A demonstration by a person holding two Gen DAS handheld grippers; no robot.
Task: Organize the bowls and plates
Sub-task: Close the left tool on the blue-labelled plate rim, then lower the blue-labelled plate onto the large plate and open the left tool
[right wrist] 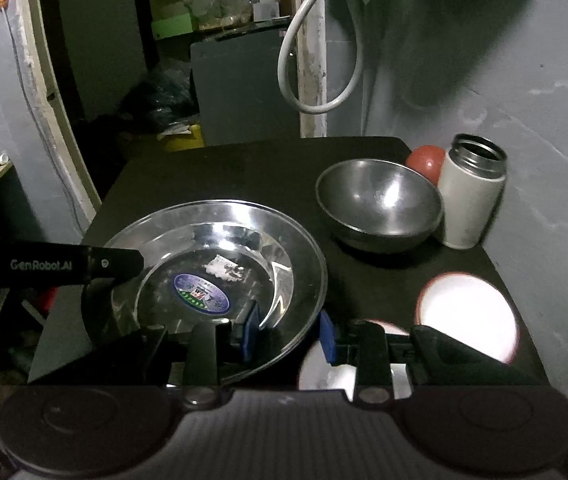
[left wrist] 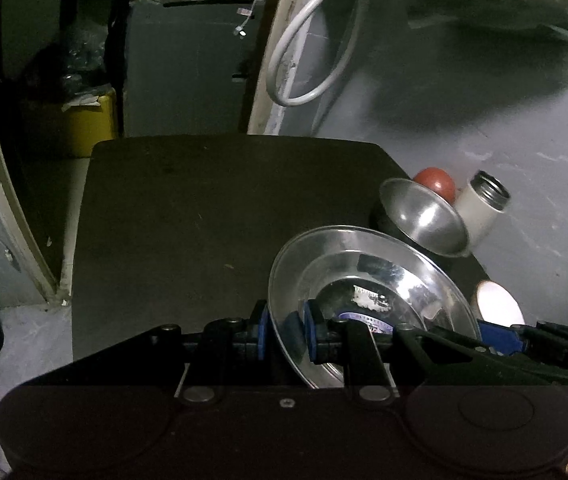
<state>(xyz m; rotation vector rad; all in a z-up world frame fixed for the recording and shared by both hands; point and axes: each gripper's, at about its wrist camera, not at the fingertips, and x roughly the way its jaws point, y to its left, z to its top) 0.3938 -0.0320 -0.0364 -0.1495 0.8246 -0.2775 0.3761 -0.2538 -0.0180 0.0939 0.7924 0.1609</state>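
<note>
A steel plate (left wrist: 368,280) with a blue sticker in its middle hangs tilted over the black table (left wrist: 187,220). My left gripper (left wrist: 288,332) is shut on its near rim, blue pads on both sides. In the right wrist view the same steel plate (right wrist: 219,256) fills the centre. My right gripper (right wrist: 288,334) straddles its near right rim, and a gap shows between the pads and the metal. A steel bowl (right wrist: 380,204) stands upright behind it. Two white plates (right wrist: 468,316) lie on the table at the front right, one partly under the right gripper.
A white open flask (right wrist: 472,196) and a red round thing (right wrist: 426,162) stand at the table's back right corner, against the grey wall. A white hose loop (right wrist: 316,64) hangs behind the table. The left half of the table (right wrist: 155,180) is bare.
</note>
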